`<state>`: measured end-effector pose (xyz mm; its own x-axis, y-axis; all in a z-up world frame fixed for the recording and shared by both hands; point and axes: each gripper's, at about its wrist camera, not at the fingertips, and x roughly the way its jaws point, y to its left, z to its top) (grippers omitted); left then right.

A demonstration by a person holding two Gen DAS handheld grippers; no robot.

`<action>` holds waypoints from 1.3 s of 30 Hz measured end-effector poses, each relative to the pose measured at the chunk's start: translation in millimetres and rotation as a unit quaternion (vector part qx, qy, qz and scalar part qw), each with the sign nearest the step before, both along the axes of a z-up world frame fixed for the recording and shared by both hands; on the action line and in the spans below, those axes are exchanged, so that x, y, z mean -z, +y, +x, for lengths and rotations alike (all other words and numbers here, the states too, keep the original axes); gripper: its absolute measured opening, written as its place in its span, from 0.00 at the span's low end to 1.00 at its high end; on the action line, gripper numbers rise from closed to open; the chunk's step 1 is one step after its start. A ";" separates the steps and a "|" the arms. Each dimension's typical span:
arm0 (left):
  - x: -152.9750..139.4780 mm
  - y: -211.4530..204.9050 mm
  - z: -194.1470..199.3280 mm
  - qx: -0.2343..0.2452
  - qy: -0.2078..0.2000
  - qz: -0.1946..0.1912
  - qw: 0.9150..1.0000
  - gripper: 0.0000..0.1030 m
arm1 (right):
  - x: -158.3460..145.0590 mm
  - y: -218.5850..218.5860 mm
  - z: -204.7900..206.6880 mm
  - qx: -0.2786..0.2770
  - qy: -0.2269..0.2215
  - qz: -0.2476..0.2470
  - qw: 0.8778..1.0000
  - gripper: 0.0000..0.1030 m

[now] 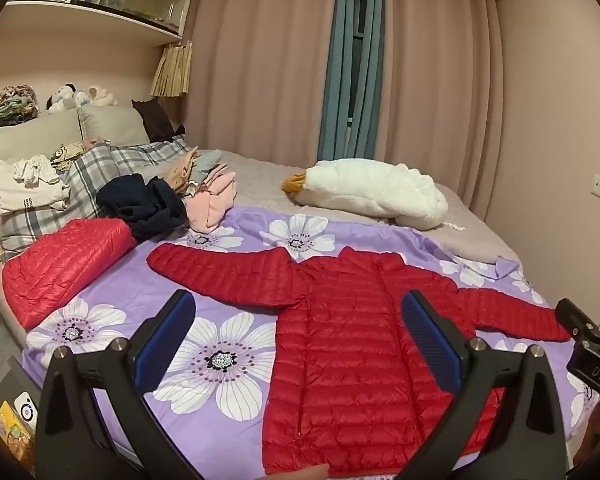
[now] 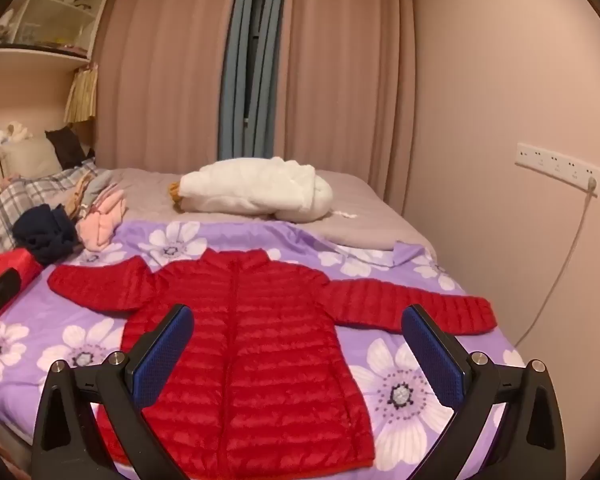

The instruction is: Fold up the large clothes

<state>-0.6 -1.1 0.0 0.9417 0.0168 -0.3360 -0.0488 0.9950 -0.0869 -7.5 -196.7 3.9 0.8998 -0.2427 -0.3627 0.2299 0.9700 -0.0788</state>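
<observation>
A red quilted puffer jacket (image 1: 340,332) lies flat and front up on the purple flowered quilt (image 1: 220,356), both sleeves spread out; it also shows in the right wrist view (image 2: 252,344). My left gripper (image 1: 298,312) is open and empty, held above the jacket's left half near the hem. My right gripper (image 2: 296,326) is open and empty, above the jacket's right half. The right gripper's body shows at the right edge of the left wrist view (image 1: 588,344).
A folded red jacket (image 1: 60,260) lies at the left on the bed. A heap of dark, pink and grey clothes (image 1: 172,196) sits behind it. A white plush goose (image 1: 372,192) lies at the back. A wall with a power strip (image 2: 556,168) stands to the right.
</observation>
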 end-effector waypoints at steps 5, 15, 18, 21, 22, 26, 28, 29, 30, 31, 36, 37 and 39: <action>0.9 -5.3 1.1 0.006 0.011 0.009 1.000 1.00 | -2.6 -1.8 -4.3 0.003 -0.001 0.019 1.000 1.00; 0.6 -10.7 2.8 0.017 0.003 -0.002 1.000 1.00 | -6.8 -6.7 -5.0 0.012 -0.005 0.021 1.000 1.00; 0.7 -12.1 3.4 0.021 0.005 -0.007 1.000 1.00 | -7.3 -9.4 -5.1 0.017 -0.004 0.024 1.000 1.00; 0.5 -12.4 6.4 0.022 0.009 -0.012 1.000 1.00 | -7.5 -11.8 -4.4 0.019 -0.002 0.029 0.999 1.00; 1.3 -11.2 7.5 0.021 0.010 -0.013 1.000 1.00 | -6.7 -13.3 -3.6 0.019 0.000 0.031 0.999 1.00; 2.7 -10.2 10.3 0.015 0.007 -0.018 1.000 1.00 | -5.5 -13.3 -2.1 0.024 0.003 0.033 0.999 1.00; 3.2 -9.8 10.7 0.010 0.005 -0.021 1.000 1.00 | -4.9 -14.3 -2.0 0.023 0.002 0.030 0.999 1.00; 3.4 -10.3 11.1 0.009 0.007 -0.020 1.000 1.00 | -4.9 -14.4 -2.1 0.024 0.002 0.029 0.999 1.00; 3.5 -11.3 11.8 0.010 0.007 -0.019 1.000 1.00 | -4.6 -14.7 -2.6 0.025 0.002 0.028 0.999 1.00; 3.4 -12.3 11.9 0.014 0.007 -0.017 1.000 1.00 | -5.1 -14.2 -3.3 0.025 0.001 0.026 0.999 1.00; 3.8 -13.8 10.5 0.025 0.010 -0.014 1.000 1.00 | -6.1 -15.3 -2.0 0.020 0.001 0.025 0.999 1.00; 4.1 -14.1 10.5 0.024 0.010 -0.013 1.000 1.00 | -6.0 -15.1 -1.2 0.021 0.002 0.023 1.000 1.00; 4.2 -13.7 10.2 0.021 0.009 -0.010 1.000 1.00 | -5.5 -13.7 -0.6 0.021 0.003 0.019 1.000 1.00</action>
